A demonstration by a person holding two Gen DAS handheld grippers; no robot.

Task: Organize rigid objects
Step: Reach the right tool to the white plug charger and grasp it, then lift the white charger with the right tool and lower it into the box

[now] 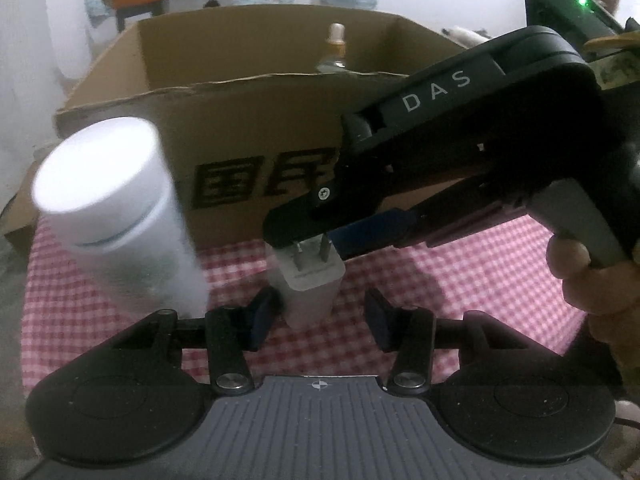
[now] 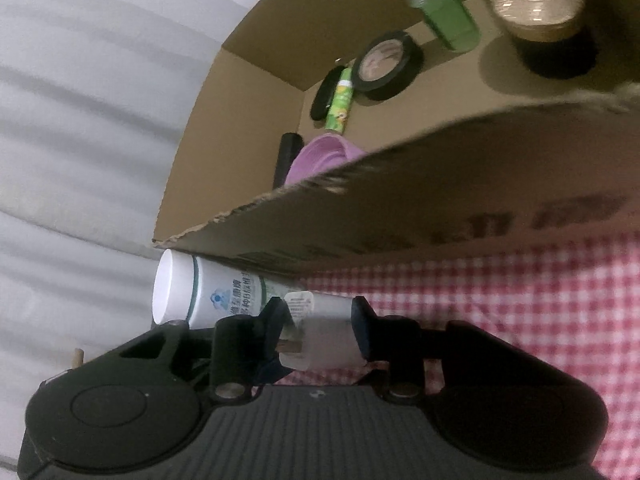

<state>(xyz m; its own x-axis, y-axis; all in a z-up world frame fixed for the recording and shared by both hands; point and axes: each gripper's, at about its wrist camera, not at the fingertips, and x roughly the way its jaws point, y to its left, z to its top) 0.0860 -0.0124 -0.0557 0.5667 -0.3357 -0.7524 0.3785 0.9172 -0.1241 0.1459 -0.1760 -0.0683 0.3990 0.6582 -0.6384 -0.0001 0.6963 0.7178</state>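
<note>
A white charger plug [image 1: 310, 284] stands on the red checked cloth, prongs up. My left gripper [image 1: 320, 318] is open, its fingers on either side of the plug's base. My right gripper [image 1: 316, 240] comes in from the right and reaches down over the prongs. In the right wrist view my right gripper [image 2: 320, 328] has the plug [image 2: 324, 340] between its jaws; whether the pads touch it I cannot tell. A white-capped bottle [image 1: 116, 208] stands to the plug's left; it also shows in the right wrist view [image 2: 208, 296]. A cardboard box [image 1: 240, 128] stands just behind.
The box [image 2: 400, 208] holds a green bottle [image 2: 444, 12], a gold-lidded jar [image 2: 540, 20], a round black compact [image 2: 388, 64], a green tube [image 2: 340, 104] and a purple bowl [image 2: 324, 160]. The checked cloth [image 1: 460, 300] covers the table.
</note>
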